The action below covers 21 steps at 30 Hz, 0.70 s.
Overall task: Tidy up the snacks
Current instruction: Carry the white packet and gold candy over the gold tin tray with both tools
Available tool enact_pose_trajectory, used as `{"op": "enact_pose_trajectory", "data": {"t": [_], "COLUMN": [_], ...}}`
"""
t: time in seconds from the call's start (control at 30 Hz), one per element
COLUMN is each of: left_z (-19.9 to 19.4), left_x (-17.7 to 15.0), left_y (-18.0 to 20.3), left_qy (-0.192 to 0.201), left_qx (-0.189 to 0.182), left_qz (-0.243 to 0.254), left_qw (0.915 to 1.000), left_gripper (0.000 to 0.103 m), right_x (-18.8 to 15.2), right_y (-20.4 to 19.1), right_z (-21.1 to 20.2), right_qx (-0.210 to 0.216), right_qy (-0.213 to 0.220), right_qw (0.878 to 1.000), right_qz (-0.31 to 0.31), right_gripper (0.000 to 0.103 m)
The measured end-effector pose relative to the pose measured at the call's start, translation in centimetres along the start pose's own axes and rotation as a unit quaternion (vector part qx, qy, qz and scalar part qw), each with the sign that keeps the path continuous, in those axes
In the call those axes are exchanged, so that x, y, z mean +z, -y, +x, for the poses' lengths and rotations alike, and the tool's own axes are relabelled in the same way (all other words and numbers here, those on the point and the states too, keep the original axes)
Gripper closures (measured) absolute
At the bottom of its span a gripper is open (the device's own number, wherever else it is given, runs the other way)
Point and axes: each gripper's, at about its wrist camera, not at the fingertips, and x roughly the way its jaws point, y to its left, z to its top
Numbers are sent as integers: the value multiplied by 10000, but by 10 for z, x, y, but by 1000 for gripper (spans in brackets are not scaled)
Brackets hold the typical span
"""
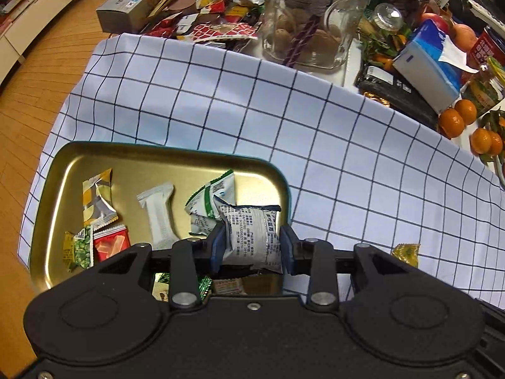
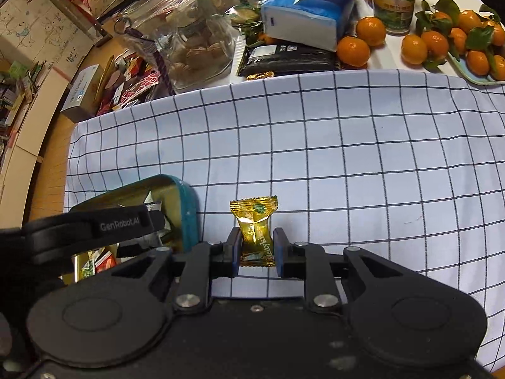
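A gold tray with a teal outer wall sits on the checked cloth and holds several wrapped snacks, among them a white packet and a green-and-white packet. My left gripper is shut on a silver printed snack packet, held over the tray's right end. My right gripper is shut on a gold candy, just above the cloth to the right of the tray. The gold candy also shows in the left wrist view.
A glass jar of snacks, a blue tissue pack, a dark packet, tangerines and a heap of loose wrappers crowd the table's far side. A wooden floor lies off the left edge.
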Motion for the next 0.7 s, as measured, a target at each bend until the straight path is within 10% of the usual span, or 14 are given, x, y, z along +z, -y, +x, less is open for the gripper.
{"op": "enact_pose_trajectory", "data": {"t": [0.7], "left_z": [9], "left_x": [3], "left_y": [-97], "left_qy": [-138], "left_qx": [198], "left_qz": [-843], "left_qw": [9961], "left_gripper": [58], "right_x": [-12], "right_y": [-66], "right_z": [13], "right_qx": [420], "right_qy": [-105], "right_qw": [9957], "right_qz": [-813], "right_gripper": [80]}}
